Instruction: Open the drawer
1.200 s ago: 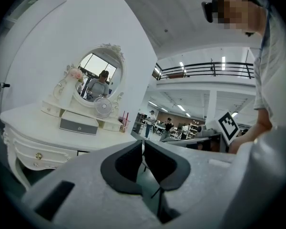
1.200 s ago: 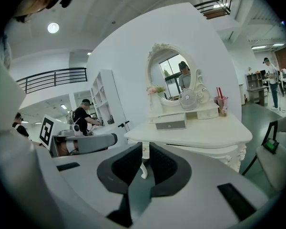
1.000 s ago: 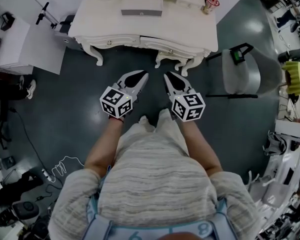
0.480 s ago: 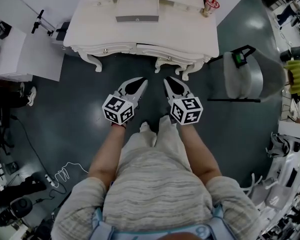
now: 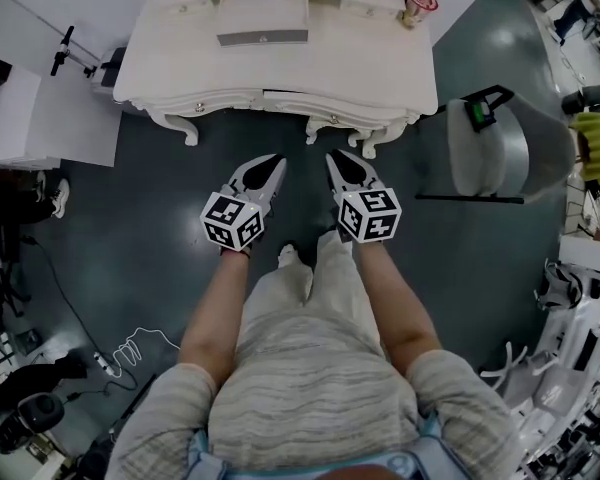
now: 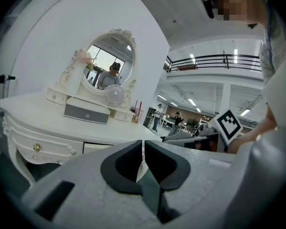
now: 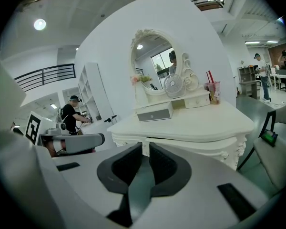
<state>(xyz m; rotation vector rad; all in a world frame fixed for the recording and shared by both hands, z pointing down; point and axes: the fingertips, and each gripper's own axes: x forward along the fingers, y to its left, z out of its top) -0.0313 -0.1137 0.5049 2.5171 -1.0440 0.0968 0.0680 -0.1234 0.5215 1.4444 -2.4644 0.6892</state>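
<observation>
Bench [image 5: 365, 63] front edge nearer vs 1 s ago; left gripper [image 5: 277, 159] & right gripper [image 5: 332, 155] pressed together, empty, aimed at front-edge drawer [image 5: 283, 100], so prob. just approach, no contact yet.

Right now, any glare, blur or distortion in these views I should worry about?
Head view: sharp, strong fisheye, light patches glare on the dark floor. Left gripper view: black vignette corners, dressing table bowed but crisp. Right gripper view: same vignette, ceiling lamp blown out.

White dressing table [image 5: 365, 63] (grey drawer front [image 5: 263, 38])
</observation>
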